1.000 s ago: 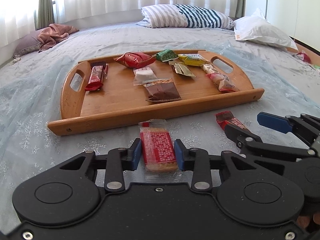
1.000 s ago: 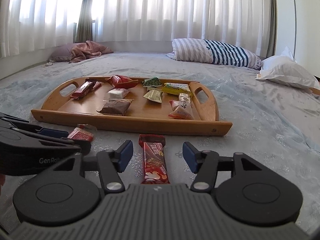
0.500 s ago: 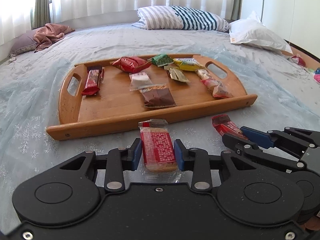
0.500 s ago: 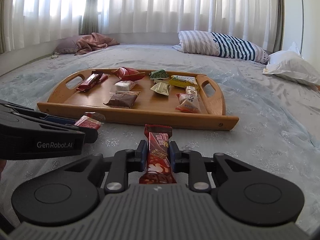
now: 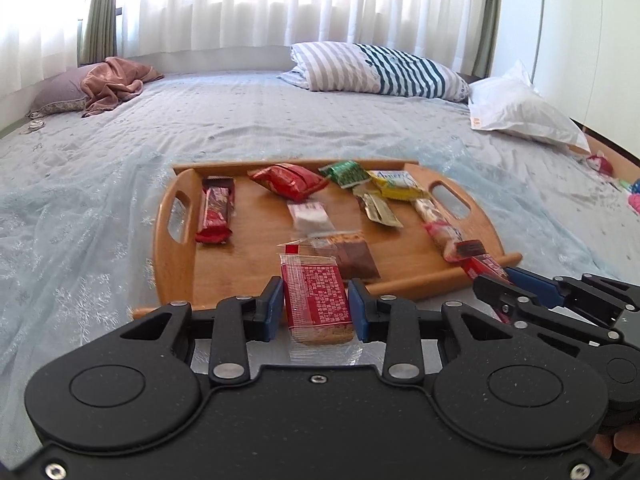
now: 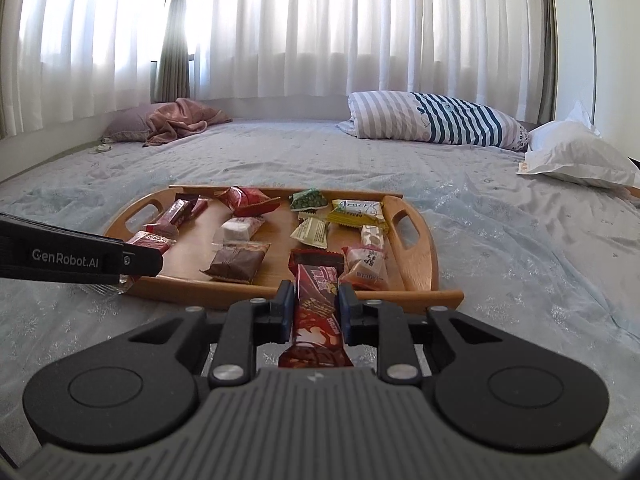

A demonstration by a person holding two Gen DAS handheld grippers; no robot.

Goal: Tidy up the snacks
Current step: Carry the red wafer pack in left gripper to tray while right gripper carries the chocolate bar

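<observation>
My left gripper (image 5: 316,304) is shut on a red cracker packet (image 5: 316,300) and holds it up in front of the wooden tray (image 5: 176,264). My right gripper (image 6: 314,304) is shut on a dark red snack bar (image 6: 316,300), lifted near the tray's front edge (image 6: 192,286). The right gripper also shows at the right of the left wrist view (image 5: 520,284), and the left gripper at the left of the right wrist view (image 6: 132,258). Several wrapped snacks lie on the tray, among them a brown packet (image 6: 236,262) and a red bag (image 5: 288,180).
The tray sits on a bed with a pale blue cover (image 5: 80,240). A striped pillow (image 5: 372,68) and a white pillow (image 5: 520,114) lie at the far right, a pink blanket (image 5: 112,84) at the far left. Curtains hang behind.
My right gripper closed on the snack bar. Both grippers rose off the bed with their snacks and moved toward the tray.
</observation>
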